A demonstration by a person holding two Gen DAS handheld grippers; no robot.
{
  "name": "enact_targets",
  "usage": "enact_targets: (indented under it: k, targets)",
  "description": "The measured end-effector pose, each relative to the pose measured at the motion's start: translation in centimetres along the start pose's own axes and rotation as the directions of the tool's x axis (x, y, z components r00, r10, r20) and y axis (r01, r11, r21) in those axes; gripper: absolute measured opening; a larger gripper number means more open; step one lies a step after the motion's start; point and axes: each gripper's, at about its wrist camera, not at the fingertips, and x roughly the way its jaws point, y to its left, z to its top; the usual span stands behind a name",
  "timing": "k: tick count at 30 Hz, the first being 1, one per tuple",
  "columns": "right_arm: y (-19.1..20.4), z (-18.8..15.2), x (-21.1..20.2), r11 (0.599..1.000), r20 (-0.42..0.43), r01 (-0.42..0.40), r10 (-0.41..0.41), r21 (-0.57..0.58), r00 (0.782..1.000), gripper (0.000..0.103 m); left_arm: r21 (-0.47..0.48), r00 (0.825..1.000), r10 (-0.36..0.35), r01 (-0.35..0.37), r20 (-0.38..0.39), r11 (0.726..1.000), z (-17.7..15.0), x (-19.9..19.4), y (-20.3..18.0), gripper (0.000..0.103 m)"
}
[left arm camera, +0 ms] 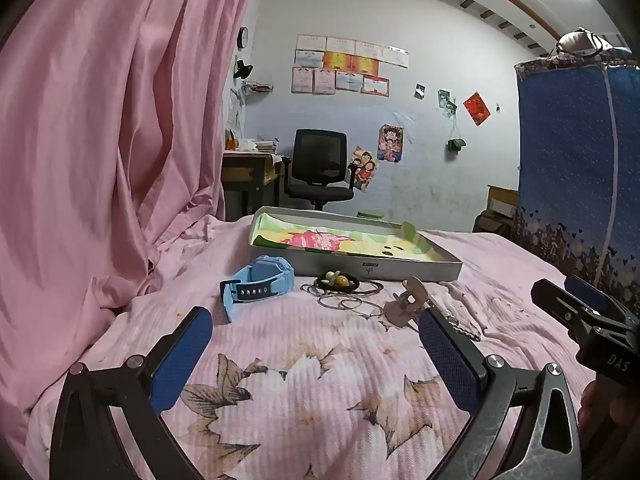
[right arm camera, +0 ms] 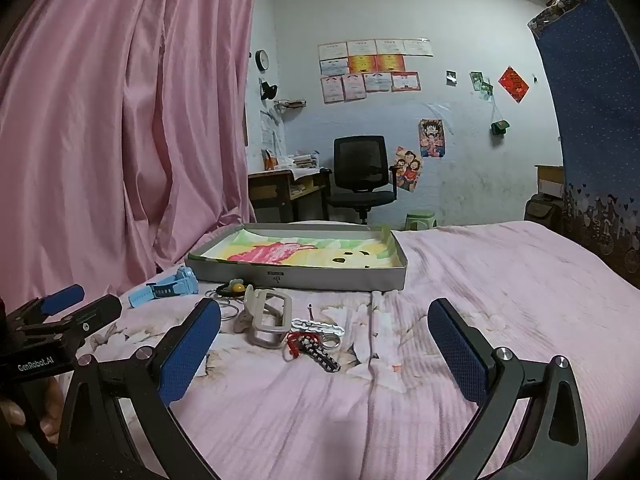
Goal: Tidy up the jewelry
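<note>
So the jewelry is all laid out on the pink floral bedspread [right arm camera: 480,280], in a loose row right in front of the grey tray [right arm camera: 340,278]. We've got a chunky light-blue watch [left arm camera: 256,286] sitting on its side at the left, strap curling toward us. Next to it is a black hair tie [left arm camera: 340,282] with a yellow bead and a pale green charm, resting on a few thin wire bangles [left arm camera: 348,300] that overlap each other. Right of those is a beige claw clip [right arm camera: 270,320], then a white hair clip [right arm camera: 318,326] and a black-and-white checkered one with red bits [right arm camera: 316,350], touching each other.

The tray has a colourful cartoon liner in it.

Our left gripper [left arm camera: 316,356] is spread wide, holding nothing, low over the bedspread near the watch. Our right gripper [right arm camera: 324,354] is wide open too, with the clips lying between its blue pads [right arm camera: 188,352].
</note>
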Motion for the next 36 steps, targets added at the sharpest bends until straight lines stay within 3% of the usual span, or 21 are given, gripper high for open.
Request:
enact_targets:
  k: [36]
  targets:
    - [0.5, 0.0, 0.0, 1.0, -0.006, -0.017, 0.017, 0.004, 1.0, 0.102, 0.012, 1.0, 0.003, -0.004, 0.011, 1.0, 0.0, -0.4, -0.5, 0.103]
